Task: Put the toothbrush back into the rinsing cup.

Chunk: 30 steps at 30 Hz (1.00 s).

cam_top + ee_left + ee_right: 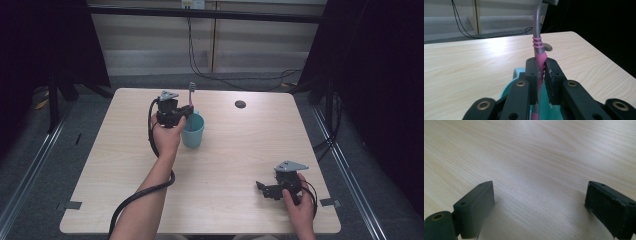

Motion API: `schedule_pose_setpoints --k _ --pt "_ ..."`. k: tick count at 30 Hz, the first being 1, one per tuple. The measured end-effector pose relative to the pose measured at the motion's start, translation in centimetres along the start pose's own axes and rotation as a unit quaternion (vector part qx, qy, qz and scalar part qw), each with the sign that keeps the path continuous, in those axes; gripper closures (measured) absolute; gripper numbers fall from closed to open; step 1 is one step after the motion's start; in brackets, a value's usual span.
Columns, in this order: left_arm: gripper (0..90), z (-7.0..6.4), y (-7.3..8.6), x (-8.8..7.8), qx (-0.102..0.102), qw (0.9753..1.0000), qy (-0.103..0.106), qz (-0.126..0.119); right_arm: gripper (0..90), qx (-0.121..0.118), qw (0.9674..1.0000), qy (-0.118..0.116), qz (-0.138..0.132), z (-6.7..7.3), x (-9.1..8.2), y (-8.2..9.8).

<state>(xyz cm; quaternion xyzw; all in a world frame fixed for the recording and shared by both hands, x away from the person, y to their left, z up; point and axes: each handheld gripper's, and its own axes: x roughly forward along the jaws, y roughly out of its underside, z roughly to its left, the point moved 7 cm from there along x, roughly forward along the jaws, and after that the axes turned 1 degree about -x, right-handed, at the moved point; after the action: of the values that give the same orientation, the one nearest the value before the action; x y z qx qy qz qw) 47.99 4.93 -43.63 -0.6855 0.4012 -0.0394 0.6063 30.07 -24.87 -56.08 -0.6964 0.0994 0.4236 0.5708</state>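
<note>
A pink and grey toothbrush (538, 42) stands nearly upright with its handle pinched between the jaws of my left gripper (541, 68), which is shut on it. Its lower end reaches down into a teal cup (193, 131) on the wooden table (240, 150); the cup's rim (514, 73) shows just behind the jaws. In the high view the toothbrush (190, 95) sticks up above the left gripper (185, 114), bristle end on top. My right gripper (260, 187) rests low at the table's front right, jaws wide apart (539, 205) over bare wood, holding nothing.
A small dark round hole (240, 104) sits in the table near its far edge. Black cables (220, 75) run along the floor behind the table. Dark curtains flank both sides.
</note>
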Motion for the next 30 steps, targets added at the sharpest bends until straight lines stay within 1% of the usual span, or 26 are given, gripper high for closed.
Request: schedule_pose_setpoints --k 3,4,6,10,17,24,30 --pt "81.7 -0.1 0.4 0.2 -0.005 1.0000 0.006 0.001 8.1 0.001 1.0000 0.000 0.001 0.0 0.0 0.0" --pt "81.6 -0.2 0.6 0.3 -0.003 1.0000 0.003 0.002 8.1 0.001 1.0000 0.000 0.001 0.0 0.0 0.0" --pt "81.6 -0.2 0.7 0.3 -0.004 1.0000 0.005 0.002 8.1 0.001 1.0000 0.000 0.001 0.0 0.0 0.0" --pt "81.6 -0.2 1.3 0.5 0.000 1.0000 0.002 0.006 8.1 0.000 1.0000 0.000 0.001 0.0 0.0 0.0" --pt "81.5 0.1 2.1 0.7 -0.001 0.9999 -0.001 0.012 8.1 -0.001 1.0000 -0.001 0.000 0.0 0.0 0.0" --pt "81.4 0.1 2.9 1.0 -0.006 0.9998 -0.004 0.016 8.1 -0.002 1.0000 -0.001 0.000 0.0 0.1 0.0" --pt "81.2 0.2 3.5 1.3 -0.005 0.9996 -0.008 0.026 8.1 -0.002 1.0000 -0.001 0.000 0.0 0.1 -0.1"
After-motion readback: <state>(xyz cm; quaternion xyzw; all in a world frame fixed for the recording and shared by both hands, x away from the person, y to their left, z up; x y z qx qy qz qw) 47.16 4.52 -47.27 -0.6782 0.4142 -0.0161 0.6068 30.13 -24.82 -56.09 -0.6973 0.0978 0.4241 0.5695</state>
